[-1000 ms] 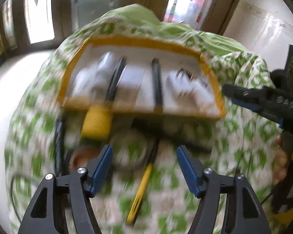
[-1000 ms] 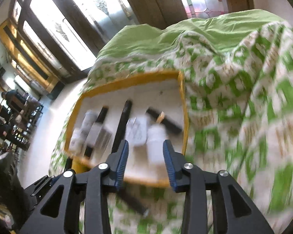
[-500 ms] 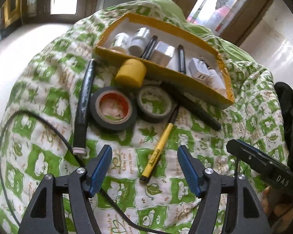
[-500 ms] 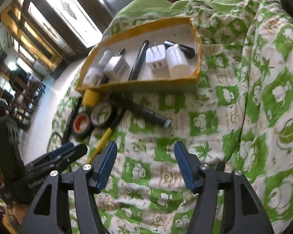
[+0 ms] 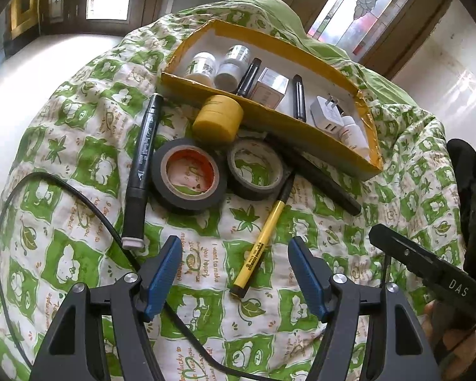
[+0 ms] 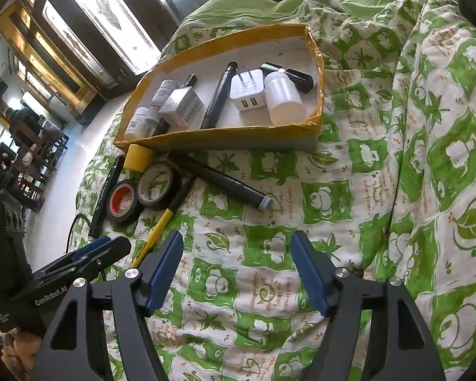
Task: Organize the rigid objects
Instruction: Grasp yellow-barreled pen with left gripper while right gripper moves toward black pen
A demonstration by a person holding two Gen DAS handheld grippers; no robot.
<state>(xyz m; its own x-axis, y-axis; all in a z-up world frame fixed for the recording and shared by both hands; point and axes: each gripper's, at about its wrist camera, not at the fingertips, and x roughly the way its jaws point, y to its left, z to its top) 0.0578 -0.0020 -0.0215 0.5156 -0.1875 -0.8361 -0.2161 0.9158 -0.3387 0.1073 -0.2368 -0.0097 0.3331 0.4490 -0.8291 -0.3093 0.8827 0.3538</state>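
Yellow pen [image 5: 259, 242] lay low centre between the left gripper [image 5: 234, 277]'s wide, empty jaws; closing across its barrel seemed wisest. The right gripper [image 6: 236, 273], just opened wide, held nothing; the box [image 5: 269, 117] sat upper centre.

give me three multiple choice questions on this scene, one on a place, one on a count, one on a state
1. Where does the yellow pen lie?
A. in the box
B. on the quilt, in front of the left gripper
C. inside a tape roll

2. How many rolls of tape lie outside the box?
A. one
B. two
C. four

3. How do the right gripper's jaws stand?
A. open, nothing between them
B. shut on the pen
C. shut on a bottle

Answers:
1 B: it rests on the quilt, just ahead of the left gripper.
2 B: one with an orange core and one beside it.
3 A: only quilt shows in the right gripper.
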